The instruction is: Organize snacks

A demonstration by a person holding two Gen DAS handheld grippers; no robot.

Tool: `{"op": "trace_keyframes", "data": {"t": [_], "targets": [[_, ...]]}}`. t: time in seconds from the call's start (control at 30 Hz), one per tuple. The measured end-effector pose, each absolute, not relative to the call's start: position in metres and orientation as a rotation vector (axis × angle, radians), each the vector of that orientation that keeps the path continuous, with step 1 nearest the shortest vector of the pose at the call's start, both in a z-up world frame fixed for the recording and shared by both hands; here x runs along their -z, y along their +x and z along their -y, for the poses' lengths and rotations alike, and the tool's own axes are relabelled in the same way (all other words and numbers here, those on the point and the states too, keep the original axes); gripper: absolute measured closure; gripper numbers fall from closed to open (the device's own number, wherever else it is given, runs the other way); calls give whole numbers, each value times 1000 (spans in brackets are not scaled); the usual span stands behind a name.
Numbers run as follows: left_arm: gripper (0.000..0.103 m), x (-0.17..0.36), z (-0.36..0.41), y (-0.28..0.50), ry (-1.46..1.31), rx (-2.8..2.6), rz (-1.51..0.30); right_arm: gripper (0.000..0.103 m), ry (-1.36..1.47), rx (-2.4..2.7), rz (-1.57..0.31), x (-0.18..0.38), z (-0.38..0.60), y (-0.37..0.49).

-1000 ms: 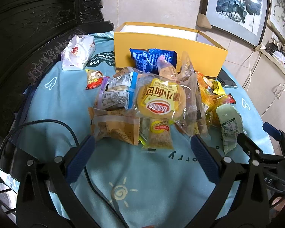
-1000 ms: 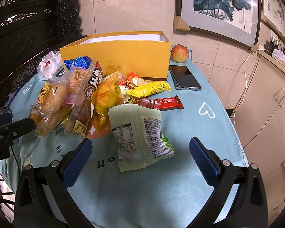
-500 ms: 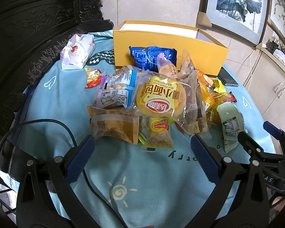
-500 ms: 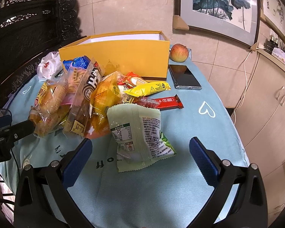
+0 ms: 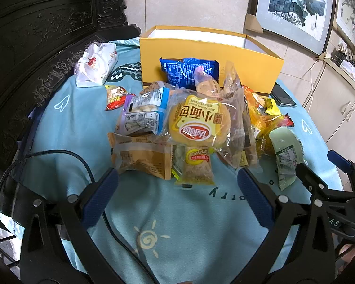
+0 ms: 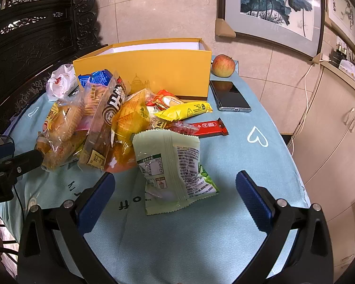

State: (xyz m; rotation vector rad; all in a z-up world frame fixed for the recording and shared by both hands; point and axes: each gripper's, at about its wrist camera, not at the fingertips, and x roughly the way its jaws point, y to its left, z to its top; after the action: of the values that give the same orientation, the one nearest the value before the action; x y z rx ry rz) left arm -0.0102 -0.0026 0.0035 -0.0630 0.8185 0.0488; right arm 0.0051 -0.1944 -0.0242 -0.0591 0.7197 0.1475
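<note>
A pile of snack packets lies on the blue tablecloth in front of an open yellow box (image 5: 208,54), which also shows in the right wrist view (image 6: 153,71). My left gripper (image 5: 177,189) is open and empty, just short of a brown cake packet (image 5: 142,158) and a small yellow-label packet (image 5: 197,165); a round bread packet (image 5: 198,123) lies behind them. My right gripper (image 6: 175,189) is open, its jaws standing either side of a pale green packet (image 6: 170,165). A red bar (image 6: 208,126) and a yellow packet (image 6: 184,111) lie beyond it.
A phone (image 6: 229,95) and an apple (image 6: 223,65) lie right of the box. A white tissue pack (image 5: 95,64) sits at the left. A black cable (image 5: 59,156) crosses the cloth by my left gripper. Dark carved furniture stands left, cabinets (image 6: 338,127) right.
Both grippers have edged slightly forward toward the pile. Nothing was taken hold of or let go.
</note>
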Motion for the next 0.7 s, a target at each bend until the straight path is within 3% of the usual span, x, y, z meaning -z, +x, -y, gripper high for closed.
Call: {"op": "trace_keyframes", "data": {"t": [0.7], "targets": [[2,-2,3,-11,-64,-47,-822,1,-59,-150,-723,25,194,5]]}}
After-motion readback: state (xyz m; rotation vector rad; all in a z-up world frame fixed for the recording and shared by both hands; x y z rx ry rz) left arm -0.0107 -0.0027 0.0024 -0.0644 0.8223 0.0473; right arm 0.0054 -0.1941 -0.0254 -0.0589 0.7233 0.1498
